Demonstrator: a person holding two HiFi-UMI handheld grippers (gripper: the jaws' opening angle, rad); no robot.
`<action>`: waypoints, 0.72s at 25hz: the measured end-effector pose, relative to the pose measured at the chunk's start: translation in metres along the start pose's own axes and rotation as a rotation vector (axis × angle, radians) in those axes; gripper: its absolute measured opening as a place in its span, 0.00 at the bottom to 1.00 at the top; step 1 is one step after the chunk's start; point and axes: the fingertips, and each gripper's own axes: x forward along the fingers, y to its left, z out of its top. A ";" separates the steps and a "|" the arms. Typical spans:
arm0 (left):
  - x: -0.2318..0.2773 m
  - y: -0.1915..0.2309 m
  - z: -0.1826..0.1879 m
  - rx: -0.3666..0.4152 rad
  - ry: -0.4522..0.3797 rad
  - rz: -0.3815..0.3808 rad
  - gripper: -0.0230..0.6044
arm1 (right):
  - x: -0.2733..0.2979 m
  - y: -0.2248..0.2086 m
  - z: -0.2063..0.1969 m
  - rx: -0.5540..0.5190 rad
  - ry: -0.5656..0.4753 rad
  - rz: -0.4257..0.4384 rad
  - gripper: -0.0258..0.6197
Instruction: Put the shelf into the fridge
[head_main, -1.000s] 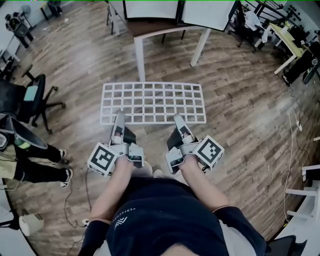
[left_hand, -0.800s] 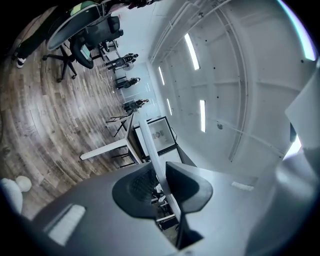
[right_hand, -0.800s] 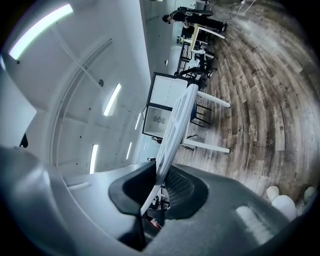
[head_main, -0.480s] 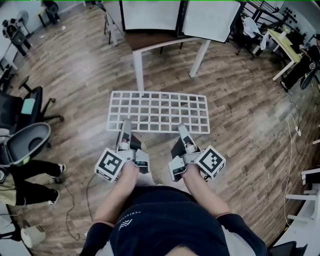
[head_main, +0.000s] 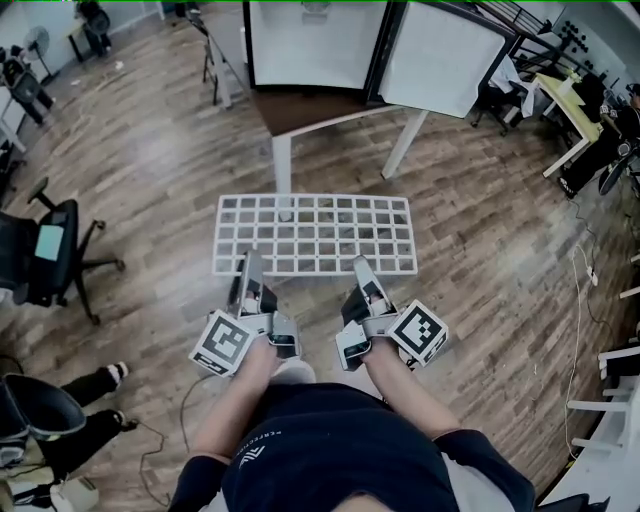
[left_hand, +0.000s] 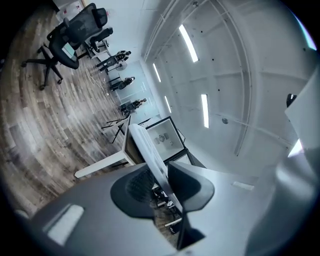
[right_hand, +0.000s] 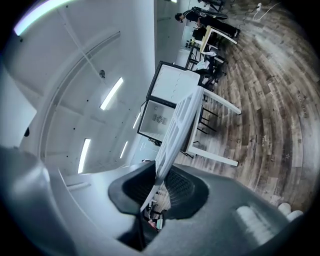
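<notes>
The wooden floor (head_main: 150, 150) fills most of the head view, and its edges run out of frame on every side. At the far end stands one fridge (head_main: 310, 40), its top cut off by the frame and its inside too pale to make out. Its one door (head_main: 445, 60) hangs open to the right. The fridge sits on one white table (head_main: 300, 108), which it largely covers. Only two table legs show, and the left one is seen partly through the grid of the shelf (head_main: 315, 235).

There is one shelf, a white wire grid. It lies flat in the air between the person and the table, near the fridge and below its opening. Its near edge covers the tips of both tongs.

One office chair (head_main: 45, 245) stands at the left. A second person at the near left corner is cut off, showing only legs and one shoe (head_main: 112, 372).

The left gripper (head_main: 247, 265) and the right gripper (head_main: 362, 268) each carry one marker cube. Their own views show the shelf's edge running between the pads, which bear on it, while both pairs of jaws are easing apart.
</notes>
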 end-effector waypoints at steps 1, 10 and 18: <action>0.007 0.005 0.007 0.032 0.001 0.008 0.18 | 0.011 0.002 0.001 -0.007 -0.002 0.003 0.13; 0.068 0.014 0.050 0.019 0.031 -0.085 0.20 | 0.082 0.013 0.003 -0.041 -0.021 0.006 0.14; 0.131 0.015 0.072 0.051 0.084 -0.072 0.19 | 0.138 0.023 0.030 -0.099 -0.020 0.024 0.14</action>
